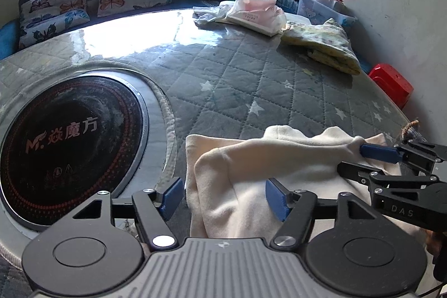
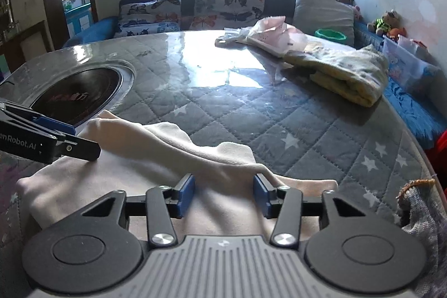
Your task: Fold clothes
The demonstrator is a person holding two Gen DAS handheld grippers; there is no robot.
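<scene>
A cream garment point(image 1: 279, 158) point(image 2: 139, 158) lies partly folded on the grey star-quilted table cover point(image 1: 251, 80) point(image 2: 307, 130), with a raised fold running across it. My left gripper point(image 1: 225, 197) is open over the garment's left edge. One blue pad sits just off the cloth and the other rests above it. In the right wrist view the left gripper point(image 2: 81, 138) enters from the left at the garment's far corner. My right gripper point(image 2: 223, 192) is open, its pads standing apart on either side of the fold without pinching it. It appears at the right in the left wrist view point(image 1: 360, 159).
A round black cooktop point(image 1: 69, 141) point(image 2: 81, 97) is set into the table on the left. At the far right lie a folded yellow blanket point(image 1: 327, 43) point(image 2: 346, 71) and plastic bags point(image 1: 251, 13). A red stool point(image 1: 391, 85) stands beyond the edge. A grey knit piece point(image 2: 419, 214) hangs at the near right.
</scene>
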